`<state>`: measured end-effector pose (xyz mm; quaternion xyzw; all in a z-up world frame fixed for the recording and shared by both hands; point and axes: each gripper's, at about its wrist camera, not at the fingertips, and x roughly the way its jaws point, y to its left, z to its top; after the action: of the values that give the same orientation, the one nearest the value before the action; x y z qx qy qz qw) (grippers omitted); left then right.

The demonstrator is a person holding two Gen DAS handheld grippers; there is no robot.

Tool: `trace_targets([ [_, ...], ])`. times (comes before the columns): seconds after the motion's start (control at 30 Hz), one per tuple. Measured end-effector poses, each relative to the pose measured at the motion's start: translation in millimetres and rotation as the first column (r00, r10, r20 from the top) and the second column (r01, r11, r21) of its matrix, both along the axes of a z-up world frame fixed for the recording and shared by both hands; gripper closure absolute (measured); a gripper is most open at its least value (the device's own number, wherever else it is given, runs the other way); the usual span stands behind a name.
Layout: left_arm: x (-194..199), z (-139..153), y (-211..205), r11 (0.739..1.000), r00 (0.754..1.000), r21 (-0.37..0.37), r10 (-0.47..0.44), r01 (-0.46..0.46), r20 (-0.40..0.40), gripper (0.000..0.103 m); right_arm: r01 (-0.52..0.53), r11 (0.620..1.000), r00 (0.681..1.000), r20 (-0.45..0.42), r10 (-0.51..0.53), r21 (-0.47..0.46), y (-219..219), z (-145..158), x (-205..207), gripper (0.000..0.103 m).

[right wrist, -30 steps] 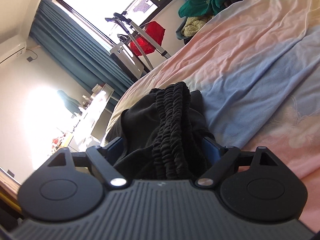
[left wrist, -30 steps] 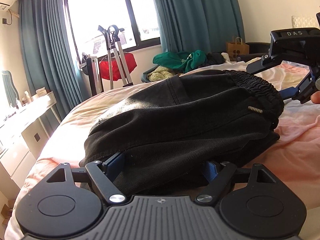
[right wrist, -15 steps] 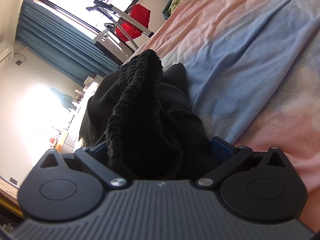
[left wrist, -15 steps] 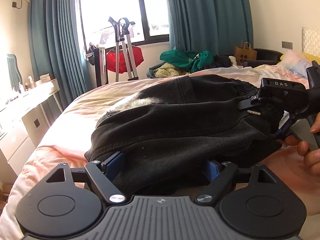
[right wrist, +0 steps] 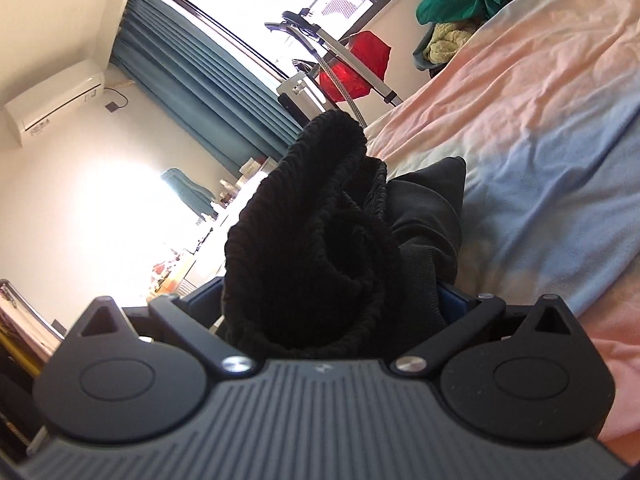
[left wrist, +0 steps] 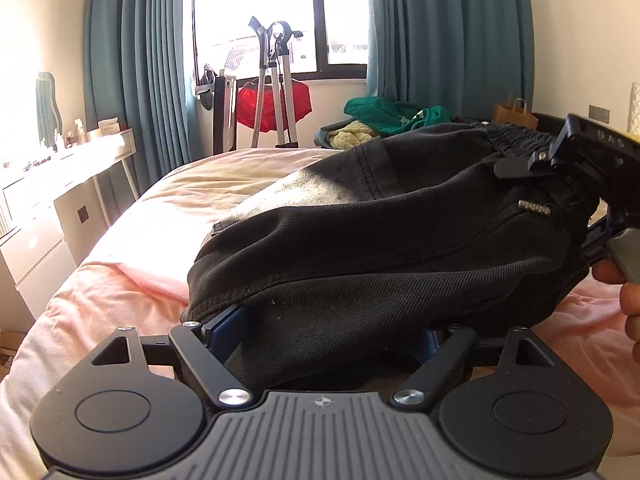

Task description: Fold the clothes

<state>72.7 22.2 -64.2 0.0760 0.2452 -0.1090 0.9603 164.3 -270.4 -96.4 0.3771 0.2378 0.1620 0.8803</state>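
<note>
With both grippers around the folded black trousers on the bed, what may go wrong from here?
1. The left gripper spans a thick bundle of the black trousers; the layers may slide apart and undo the fold.
2. The right gripper has only the bunched elastic waistband between its jaws, so the cloth could slip out.
3. The soft, wrinkled bed cover may drag on the hanging cloth.

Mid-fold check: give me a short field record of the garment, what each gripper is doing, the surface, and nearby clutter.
garment: black trousers, bunched in a folded bundle
surface: pink bed cover
left gripper: jaws wide, around the bundle's hem-side edge
right gripper: elastic waistband bunched between the jaws
clutter: green garment piled beyond the bed; red cloth by the window
fold status: bundle held at both ends, not laid flat
</note>
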Motion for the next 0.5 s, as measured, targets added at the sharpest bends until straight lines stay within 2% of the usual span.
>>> trace_targets([
  [0.17,-11,10,1,0.999,0.999,0.007,-0.048,0.047,0.010,0.018,0.023,0.999,0.986,-0.167,-0.030,-0.047,-1,-30,14,0.000],
  [0.23,-17,19,3,0.997,0.997,0.022,-0.076,0.076,0.026,0.018,0.025,0.998,0.985,-0.169,-0.035,-0.063,0,-28,14,0.000],
  [0.33,-27,35,12,0.994,0.992,0.018,-0.107,0.107,0.061,0.015,0.028,0.995,0.985,-0.168,-0.044,-0.095,2,-26,14,0.008],
  [0.43,-31,59,32,0.989,0.992,-0.118,-0.078,0.090,0.104,0.004,0.035,0.994,0.984,-0.173,-0.053,-0.105,3,-25,13,0.017],
  [0.5,-20,67,55,0.968,0.996,-0.250,0.005,0.018,0.090,0.000,0.040,0.992,0.984,-0.168,-0.059,-0.118,4,-24,11,0.021],
])
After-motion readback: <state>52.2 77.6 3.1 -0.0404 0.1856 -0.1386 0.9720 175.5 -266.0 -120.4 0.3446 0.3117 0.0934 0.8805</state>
